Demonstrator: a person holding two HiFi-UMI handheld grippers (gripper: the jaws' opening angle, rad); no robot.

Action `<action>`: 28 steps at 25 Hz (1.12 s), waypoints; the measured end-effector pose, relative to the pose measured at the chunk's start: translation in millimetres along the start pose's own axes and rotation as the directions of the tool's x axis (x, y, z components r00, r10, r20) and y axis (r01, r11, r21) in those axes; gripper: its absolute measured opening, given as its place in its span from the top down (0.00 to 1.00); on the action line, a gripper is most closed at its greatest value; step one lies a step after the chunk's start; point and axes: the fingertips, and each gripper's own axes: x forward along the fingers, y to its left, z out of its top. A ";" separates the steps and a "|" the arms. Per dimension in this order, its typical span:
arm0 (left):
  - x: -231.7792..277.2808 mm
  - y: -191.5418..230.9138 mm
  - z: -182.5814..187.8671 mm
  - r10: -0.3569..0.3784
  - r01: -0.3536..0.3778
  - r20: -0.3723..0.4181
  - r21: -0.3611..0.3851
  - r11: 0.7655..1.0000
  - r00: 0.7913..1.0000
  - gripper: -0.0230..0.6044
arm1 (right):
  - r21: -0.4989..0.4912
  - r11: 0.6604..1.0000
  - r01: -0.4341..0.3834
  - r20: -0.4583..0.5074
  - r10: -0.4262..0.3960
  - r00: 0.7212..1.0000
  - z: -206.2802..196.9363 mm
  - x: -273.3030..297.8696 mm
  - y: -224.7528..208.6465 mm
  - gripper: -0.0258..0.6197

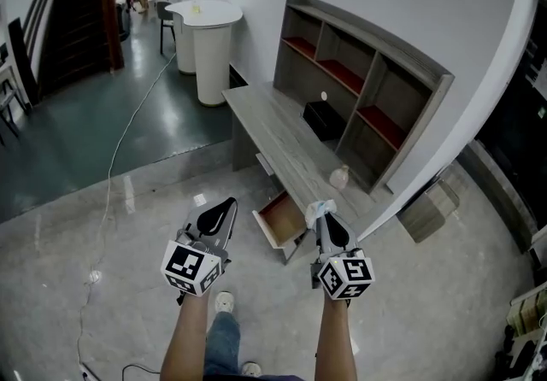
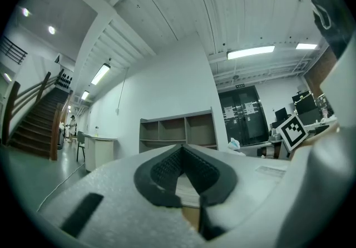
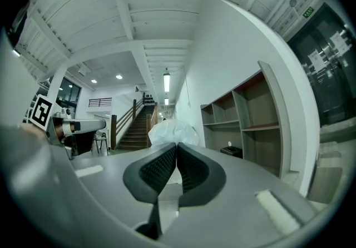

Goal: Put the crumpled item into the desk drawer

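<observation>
A crumpled white item [image 1: 320, 209] is pinched at the tip of my right gripper [image 1: 324, 213], whose jaws are shut on it; it hangs just above the right side of the open wooden drawer [image 1: 280, 221] of the grey desk [image 1: 272, 127]. The right gripper view has the same white item [image 3: 173, 130] bulging past the closed fingertips of that gripper [image 3: 176, 147]. My left gripper [image 1: 220, 211] hovers to the left of the drawer, above the floor. In its own view the left gripper [image 2: 182, 149] is shut and holds nothing.
A second white crumpled lump [image 1: 339, 176] and a black box [image 1: 323, 120] lie on the desk, under a shelf unit [image 1: 367, 84]. A white round counter [image 1: 208, 38] stands beyond the desk's far end. A cable [image 1: 115, 157] trails over the floor at the left.
</observation>
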 end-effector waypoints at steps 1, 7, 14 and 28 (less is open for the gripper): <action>9.8 10.4 -0.8 -0.004 0.004 0.002 -0.001 1.000 1.000 0.98 | 0.000 1.000 0.007 -0.001 -0.007 1.000 -0.1 12.2 -3.7 0.93; 72.8 69.7 -10.5 -0.049 0.049 -0.008 -0.010 0.999 0.999 0.98 | 0.020 0.998 0.067 0.004 -0.067 0.998 -1.2 87.8 -26.8 0.93; 139.5 124.4 -29.4 -0.121 0.120 -0.030 -0.020 0.993 0.992 0.98 | 0.025 0.990 0.139 0.003 -0.139 0.990 -9.4 156.8 -48.1 0.93; 211.6 143.1 -105.8 -0.177 0.168 -0.127 -0.082 0.982 0.976 0.98 | 0.092 0.955 0.282 -0.097 -0.273 0.957 -81.6 198.4 -94.1 0.93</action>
